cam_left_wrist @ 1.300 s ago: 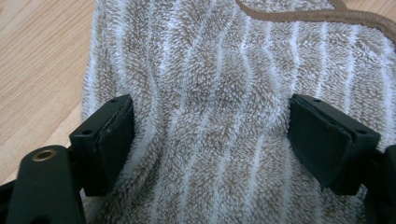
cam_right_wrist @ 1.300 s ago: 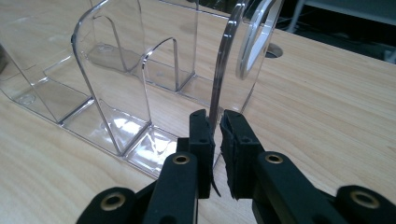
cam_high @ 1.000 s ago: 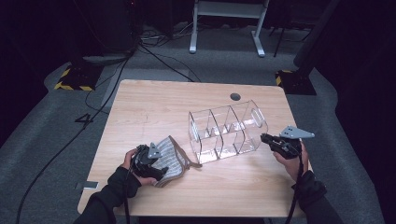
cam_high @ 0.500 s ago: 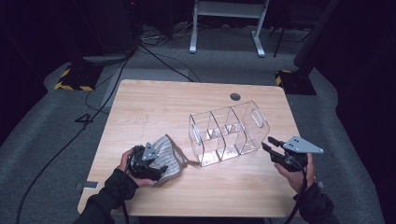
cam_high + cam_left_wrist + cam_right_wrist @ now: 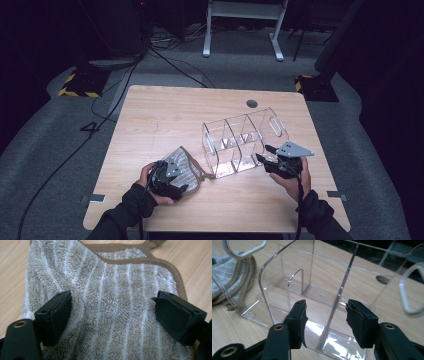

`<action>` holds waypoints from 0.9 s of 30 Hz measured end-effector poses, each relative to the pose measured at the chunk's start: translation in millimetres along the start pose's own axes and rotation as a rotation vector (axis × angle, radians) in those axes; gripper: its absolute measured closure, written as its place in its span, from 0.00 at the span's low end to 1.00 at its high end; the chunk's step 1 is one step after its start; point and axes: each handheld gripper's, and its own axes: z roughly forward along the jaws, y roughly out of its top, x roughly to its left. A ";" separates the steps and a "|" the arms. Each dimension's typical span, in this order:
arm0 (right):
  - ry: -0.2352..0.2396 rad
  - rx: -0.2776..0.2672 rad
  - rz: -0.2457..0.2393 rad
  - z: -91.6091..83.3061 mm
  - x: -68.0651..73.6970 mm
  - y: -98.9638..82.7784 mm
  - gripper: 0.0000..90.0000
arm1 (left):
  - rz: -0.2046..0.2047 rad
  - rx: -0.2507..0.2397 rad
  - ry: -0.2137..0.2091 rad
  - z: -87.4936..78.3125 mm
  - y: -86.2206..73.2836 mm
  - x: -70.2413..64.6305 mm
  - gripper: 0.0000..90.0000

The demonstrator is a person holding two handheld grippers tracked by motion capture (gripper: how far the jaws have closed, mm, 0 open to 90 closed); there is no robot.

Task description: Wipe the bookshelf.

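Since a second ago my right gripper point(image 5: 265, 153) has swung in from the table's right side toward the clear organizer point(image 5: 245, 140), and its jaws have just been opening; they now stand about half apart, one on each side of a thin clear divider point(image 5: 337, 300), with neither pad pressing on it. That organizer sits right of centre on the wooden table point(image 5: 165, 115), a transparent box of several compartments with a cut-out handle point(image 5: 276, 124) in its end wall, and my right gripper meets it at its near right corner. In the right gripper view the black pads point(image 5: 300, 317) hover just over the organizer's clear base, and another looped handle point(image 5: 244, 252) shows at the upper left with the cloth bunched behind it. My left gripper point(image 5: 172, 187) has hardly shifted; it lies on the striped towel point(image 5: 187, 167), just left of the organizer near the table's front edge. In the left gripper view its jaws are spread wide, flat on the fluffy beige cloth point(image 5: 112, 305) with white stripes and a brown hem; the pile lies between them, but I would not call it a pinch. Beyond the table, black cables point(image 5: 165, 60) trail over grey carpet, and a white frame point(image 5: 240, 20) stands at the back.
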 end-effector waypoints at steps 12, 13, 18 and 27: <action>-0.044 0.017 0.003 30.3 -8.4 5.5 0.80 | -0.001 0.037 -0.027 3.9 1.3 4.9 0.18; -0.042 0.017 0.003 31.0 -9.2 5.5 0.80 | -0.003 0.036 -0.028 3.7 1.6 5.2 0.19; -0.058 0.024 -0.019 34.2 -10.1 6.9 0.86 | 0.002 0.029 -0.031 3.3 4.5 9.8 0.40; -0.004 0.031 -0.019 33.9 -6.9 7.9 0.94 | 0.147 -0.089 -0.099 -14.9 10.8 -18.8 0.76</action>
